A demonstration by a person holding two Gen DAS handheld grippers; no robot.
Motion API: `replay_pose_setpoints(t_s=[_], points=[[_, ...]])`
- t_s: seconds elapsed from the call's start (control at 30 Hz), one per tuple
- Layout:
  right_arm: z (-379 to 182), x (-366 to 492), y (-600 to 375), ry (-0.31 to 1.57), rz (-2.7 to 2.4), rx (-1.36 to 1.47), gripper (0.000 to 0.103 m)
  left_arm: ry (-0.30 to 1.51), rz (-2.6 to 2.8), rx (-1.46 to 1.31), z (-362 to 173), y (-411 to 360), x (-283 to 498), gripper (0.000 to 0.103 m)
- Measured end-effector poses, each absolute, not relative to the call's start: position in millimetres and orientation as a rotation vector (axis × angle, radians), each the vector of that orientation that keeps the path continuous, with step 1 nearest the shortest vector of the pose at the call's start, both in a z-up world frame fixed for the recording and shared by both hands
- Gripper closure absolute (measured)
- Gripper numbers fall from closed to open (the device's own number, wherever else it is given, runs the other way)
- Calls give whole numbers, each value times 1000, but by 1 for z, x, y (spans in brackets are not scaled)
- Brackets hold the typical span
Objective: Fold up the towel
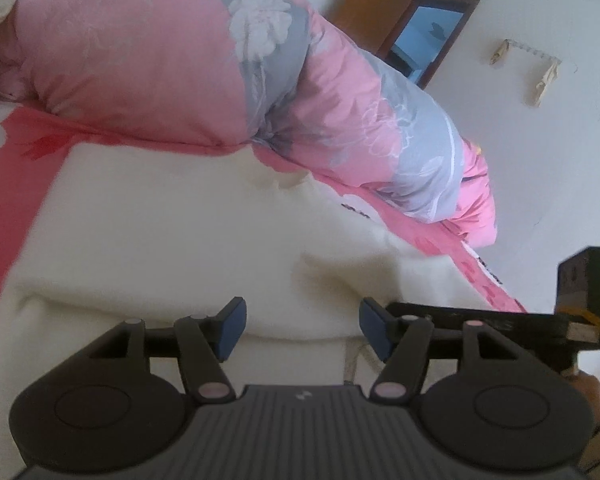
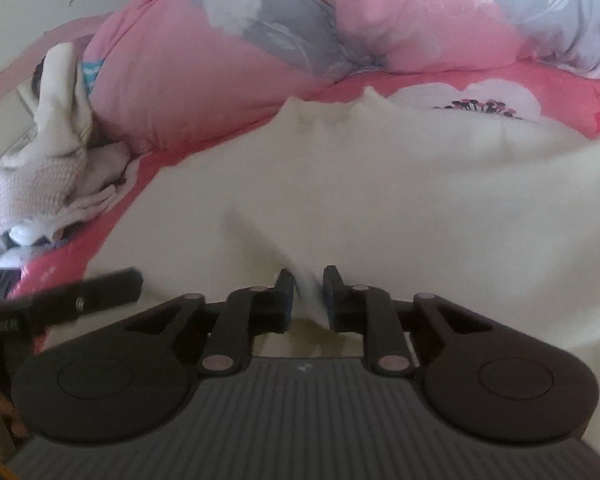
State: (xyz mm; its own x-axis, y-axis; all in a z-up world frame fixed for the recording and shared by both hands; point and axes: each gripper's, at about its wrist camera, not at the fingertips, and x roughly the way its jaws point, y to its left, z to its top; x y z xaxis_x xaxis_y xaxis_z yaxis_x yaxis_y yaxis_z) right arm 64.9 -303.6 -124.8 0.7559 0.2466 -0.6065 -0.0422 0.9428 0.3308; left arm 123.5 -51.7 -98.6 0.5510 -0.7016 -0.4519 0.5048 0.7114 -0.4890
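Towel (image 1: 180, 220) first: cream, fluffy, spread across the red flowered sheet (image 1: 4, 200), right in front of the rolled-up pink and grey quilt (image 1: 140, 60). Lying mostly flat, with a soft doubled edge near the bottom of the left view and a few wrinkles along the far edge. Probably laid out on the bed for the sake of a big soft surface to fold on, quilt shoved back for room.

Right gripper (image 2: 307, 300) down low over the cloth, pads only a narrow gap apart with a pulled-up ridge of towel standing between them. Too smeared to call whether actually biting the fabric or just framing it, so can't tell on that one. Makes sense as a grab point for carrying one side over, going by the task. Angled down at the bed, nose towards the quilt.

Left gripper (image 1: 302, 330) spread wide, nothing between the pads, hovering just above that doubled edge, tilted gently downward. Sitting just beside the other tool, each visible at the side of the other's view. Reads like lining up for a second hold on the same edge.

Off to the side, a heap of pale clothes (image 2: 48, 168) against the quilt, well apart from the towel's middle, no bother to the fold.
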Motion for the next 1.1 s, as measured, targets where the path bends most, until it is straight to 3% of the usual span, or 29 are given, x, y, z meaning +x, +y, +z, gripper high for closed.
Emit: replay_pose_setpoints(t_s=[0.1, 0.27, 0.43, 0.57, 0.67, 0.93, 1.1], points=[[-119, 52, -326, 671, 176, 429, 77, 679, -748, -355, -99, -57, 126, 39], [-131, 31, -371, 629, 171, 793, 77, 728, -800, -415, -101, -76, 134, 39], [-177, 14, -405, 590, 115, 1215, 78, 822, -799, -425, -109, -101, 147, 39], [-187, 9, -410, 539, 99, 1318, 77, 834, -761, -444, -113, -113, 155, 40], [-189, 8, -411, 513, 81, 1357, 77, 830, -734, -433, -115, -121, 157, 50], [-196, 4, -413, 426, 8, 1458, 79, 796, -685, -383, -114, -124, 157, 92], [-196, 5, -411, 416, -29, 1493, 79, 719, -720, -395, -96, -119, 151, 95]])
